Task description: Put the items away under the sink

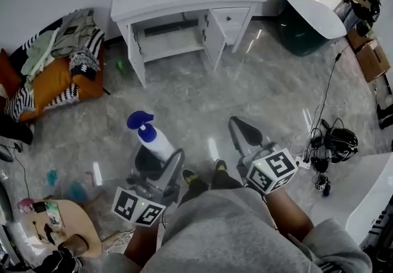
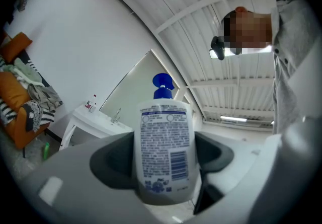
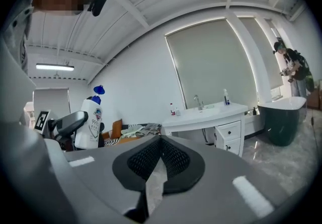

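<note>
Your left gripper (image 1: 158, 160) grips the blue-capped bottle (image 1: 155, 141), long axis along the jaws, cap fwd. Under-sink cabinet (image 1: 169, 38) is straight ahead, well apart. Right gripper (image 1: 244, 134) is closed, empty.

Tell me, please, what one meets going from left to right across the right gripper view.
Spray bottle → pile of clothes → sink cabinet → bathtub.

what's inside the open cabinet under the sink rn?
The under-sink cabinet stands open: only a white shelf and a dark strip along the back show, no items. Its right corner is hidden behind the open door; the drawer is shut.
</note>
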